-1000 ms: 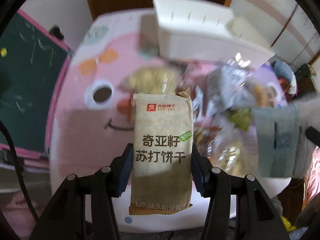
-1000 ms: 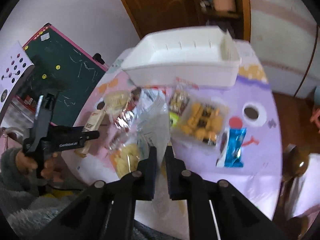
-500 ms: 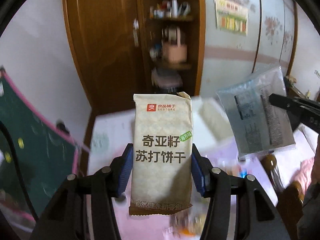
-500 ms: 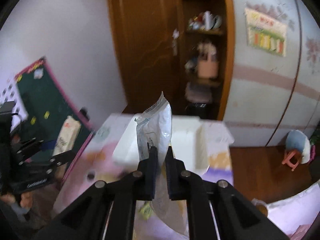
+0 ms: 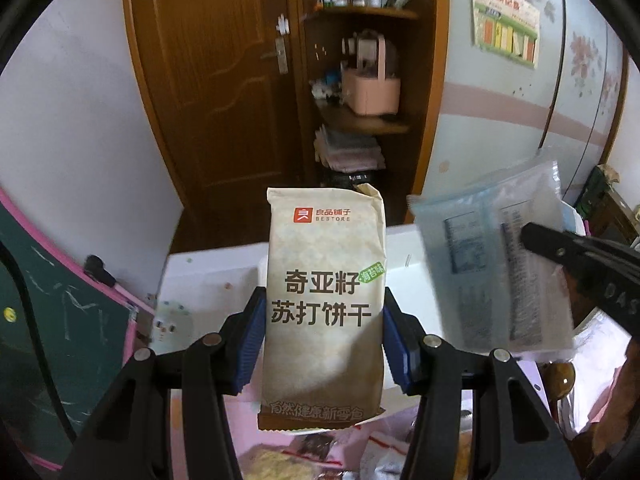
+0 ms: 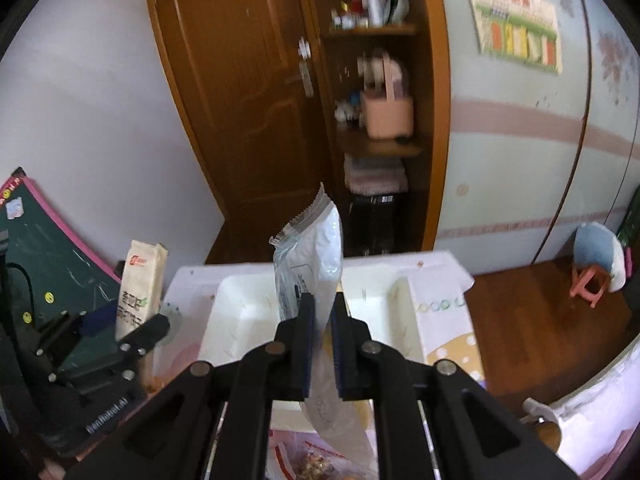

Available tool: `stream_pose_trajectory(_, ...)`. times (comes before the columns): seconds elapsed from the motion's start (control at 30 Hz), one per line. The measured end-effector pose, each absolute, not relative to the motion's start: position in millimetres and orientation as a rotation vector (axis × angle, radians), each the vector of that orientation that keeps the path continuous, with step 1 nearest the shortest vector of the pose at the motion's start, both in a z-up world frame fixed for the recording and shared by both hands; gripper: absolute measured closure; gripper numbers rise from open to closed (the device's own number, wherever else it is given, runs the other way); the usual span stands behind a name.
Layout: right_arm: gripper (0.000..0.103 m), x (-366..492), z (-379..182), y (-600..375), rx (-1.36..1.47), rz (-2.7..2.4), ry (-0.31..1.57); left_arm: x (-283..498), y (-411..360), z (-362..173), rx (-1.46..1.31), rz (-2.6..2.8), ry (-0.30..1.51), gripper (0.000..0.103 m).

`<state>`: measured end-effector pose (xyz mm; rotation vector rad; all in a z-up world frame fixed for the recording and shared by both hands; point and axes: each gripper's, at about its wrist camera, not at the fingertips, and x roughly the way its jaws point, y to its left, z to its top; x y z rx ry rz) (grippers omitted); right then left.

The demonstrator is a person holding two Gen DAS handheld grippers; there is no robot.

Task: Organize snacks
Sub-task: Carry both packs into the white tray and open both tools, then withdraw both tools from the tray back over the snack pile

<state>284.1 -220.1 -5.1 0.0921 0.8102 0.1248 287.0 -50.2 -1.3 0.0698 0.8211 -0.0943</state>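
Left gripper [image 5: 324,336]: clamped on the beige cracker pack [image 5: 325,280], upright, lifted above the table's left side.
White bin [image 6: 248,308]: at the table's far edge, beyond both packs.
Right gripper [image 6: 321,344]: pinched tight on the clear snack bag [image 6: 316,264], edge-on, raised in front of the bin.
Table [image 6: 444,308]: loose snacks lie at its near edge.

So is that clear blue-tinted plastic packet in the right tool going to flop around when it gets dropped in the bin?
Probably. The clear blue-tinted plastic packet looks thin and bends above the right tool, so likely floppy and light. Its glossy film may slip, pinched only at one edge.
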Motion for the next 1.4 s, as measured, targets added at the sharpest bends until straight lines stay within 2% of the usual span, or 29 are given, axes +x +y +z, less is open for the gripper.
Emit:
stream_pose_trajectory(0.13,0.092,306,-37,-215,0.082,0.115,0.895,305,-58,-35,0.083,-0.104,0.858,0.048)
stream_pose_trajectory(0.2,0.091,310,-49,-213,0.076,0.11,0.929,309,-60,-46,0.09,-0.118,0.875,0.027)
stream_pose_trajectory(0.23,0.088,309,-53,-211,0.063,0.102,0.93,313,-61,-49,0.095,-0.111,0.875,0.01)
stream_pose_trajectory(0.27,0.082,308,-54,-210,0.047,0.096,0.924,310,-61,-51,0.097,-0.102,0.863,0.006)
stream_pose_trajectory(0.3,0.077,306,-55,-207,0.03,0.092,0.914,306,-59,-51,0.1,-0.096,0.848,0.006)
stream_pose_trajectory(0.37,0.058,299,-52,-203,-0.002,0.085,0.878,303,-56,-53,0.105,-0.094,0.852,0.006)
stream_pose_trajectory(0.47,0.048,287,-43,-199,-0.025,0.088,0.832,299,-48,-54,0.08,-0.096,0.88,0.006)
stream_pose_trajectory(0.8,0.045,255,-16,-193,-0.052,0.096,0.815,261,-35,-30,0.069,-0.079,0.808,0.006)
stream_pose_trajectory(0.93,0.032,238,-2,-199,0.016,0.113,0.801,239,-32,-13,0.074,-0.073,0.757,0.006)
stream_pose_trajectory(1.4,0.032,160,48,-195,-0.065,0.028,0.634,158,-19,33,0.033,-0.099,0.65,0.006)
